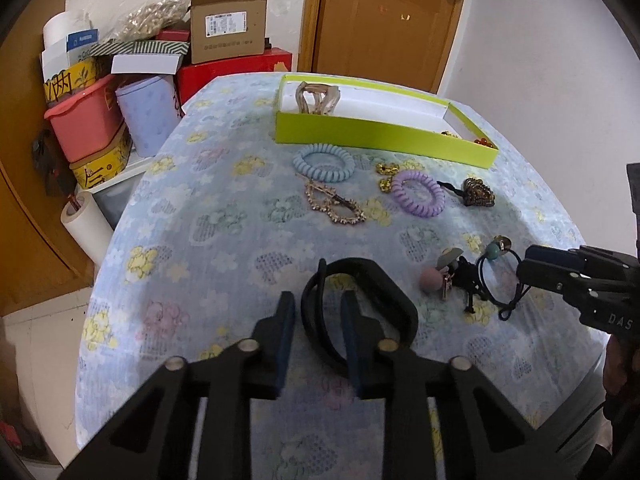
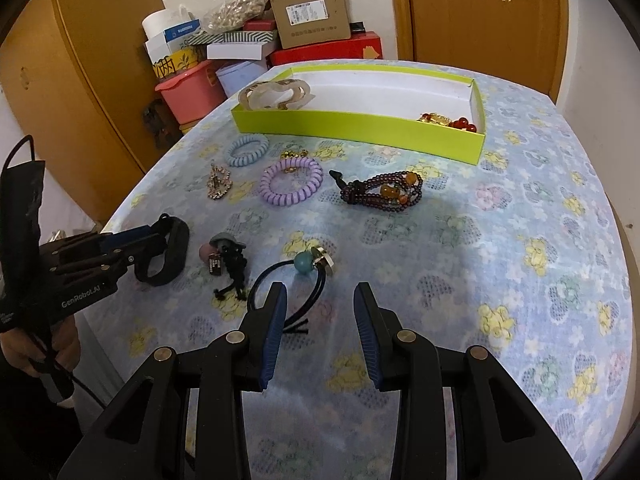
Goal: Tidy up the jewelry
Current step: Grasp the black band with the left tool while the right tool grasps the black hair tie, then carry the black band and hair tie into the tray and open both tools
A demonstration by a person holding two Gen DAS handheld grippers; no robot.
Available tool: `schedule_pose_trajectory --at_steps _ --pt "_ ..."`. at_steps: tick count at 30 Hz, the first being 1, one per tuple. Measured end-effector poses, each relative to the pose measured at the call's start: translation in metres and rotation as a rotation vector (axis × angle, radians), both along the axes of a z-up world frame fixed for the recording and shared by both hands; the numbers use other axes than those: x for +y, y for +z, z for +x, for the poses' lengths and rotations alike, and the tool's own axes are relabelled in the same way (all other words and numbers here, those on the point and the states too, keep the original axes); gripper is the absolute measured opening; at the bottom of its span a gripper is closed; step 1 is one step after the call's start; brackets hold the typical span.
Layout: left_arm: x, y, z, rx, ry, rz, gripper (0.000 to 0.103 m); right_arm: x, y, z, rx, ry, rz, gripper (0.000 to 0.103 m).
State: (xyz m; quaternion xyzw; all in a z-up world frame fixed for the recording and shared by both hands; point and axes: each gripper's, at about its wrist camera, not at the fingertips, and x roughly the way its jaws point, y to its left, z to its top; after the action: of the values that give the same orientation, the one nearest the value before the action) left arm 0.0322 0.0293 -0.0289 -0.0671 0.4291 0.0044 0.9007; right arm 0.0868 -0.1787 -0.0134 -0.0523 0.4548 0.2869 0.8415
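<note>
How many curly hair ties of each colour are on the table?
Blue curly hair tie: 1
Purple curly hair tie: 1
Total: 2, both lying on the table in front of the green box.

Left gripper (image 2: 158,236) body: I read "GenRobot.AI" in pale letters.
Right gripper (image 1: 524,272) body: I make out "DAS" — the rest runs out of view.
Cardboard box (image 2: 310,12) label: print and barcode — too small for me to read.
</note>
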Motion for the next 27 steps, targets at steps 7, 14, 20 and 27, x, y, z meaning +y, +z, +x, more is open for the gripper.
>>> schedule_pose_trajectory --at_steps 7,14,20,27 --pt "0.0 -0.001 0.003 -0.005 -0.005 0.012 0.013 0.007 -0.007 0.008 0.012 -0.002 -0.021 0.036" --pt "0.0 0.0 0.004 -0.009 -0.006 0.01 0.012 0.015 -0.007 0.003 -0.017 0.029 -0.057 0.029" --pt "-0.004 0.005 0.002 -0.014 -0.004 0.019 0.012 0.019 -0.006 -0.004 -0.04 0.051 -0.081 0.003" --pt "-0.008 0.02 -0.007 -0.046 -0.007 0.006 0.012 0.007 0.012 -0.01 -0.077 0.03 -0.039 0.001"
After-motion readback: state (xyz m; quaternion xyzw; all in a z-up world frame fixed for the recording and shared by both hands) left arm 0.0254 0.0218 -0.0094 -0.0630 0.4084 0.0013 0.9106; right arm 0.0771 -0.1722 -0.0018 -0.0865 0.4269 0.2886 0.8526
